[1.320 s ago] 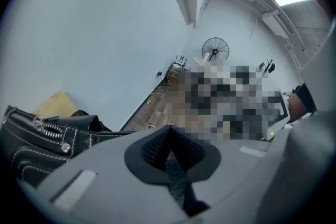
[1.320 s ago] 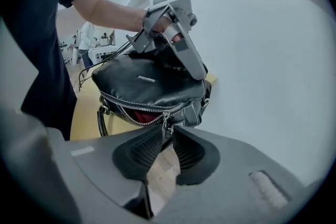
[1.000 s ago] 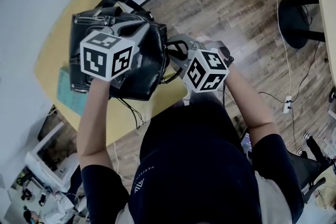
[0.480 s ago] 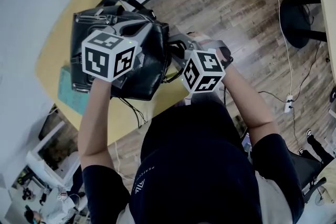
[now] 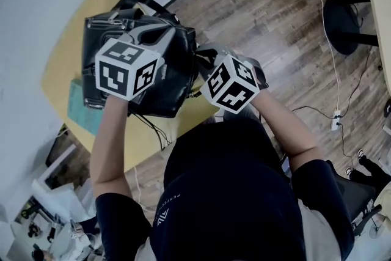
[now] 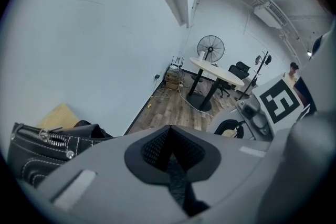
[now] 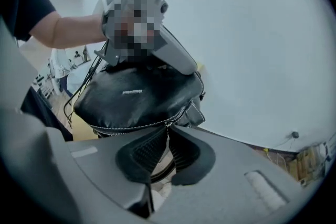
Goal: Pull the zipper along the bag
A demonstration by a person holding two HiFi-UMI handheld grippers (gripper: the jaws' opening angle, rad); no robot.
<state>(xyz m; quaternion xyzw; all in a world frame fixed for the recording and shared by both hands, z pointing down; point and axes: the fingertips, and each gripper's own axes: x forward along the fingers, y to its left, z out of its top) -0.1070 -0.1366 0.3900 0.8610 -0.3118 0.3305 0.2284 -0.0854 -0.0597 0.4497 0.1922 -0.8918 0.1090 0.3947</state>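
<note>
The bag (image 5: 177,79) sits on the yellow table (image 5: 67,52), at ten o'clock in the head view. Its zipper (image 7: 184,108) runs to my right tongs (image 7: 168,131) at the bag's three o'clock end. Their jaws have just been closing and now nip the zipper pull (image 7: 168,124) at their very tips. That hold looks thin, and I judge a hard tug could slip off it. My left tongs (image 6: 169,132) are closed on a dark strip of the bag near its twelve o'clock edge. If that grip lets go, the whole bag drags along. The marker cubes (image 5: 125,67) hide both grips from above, and I can't see the zipper's far end.
</note>
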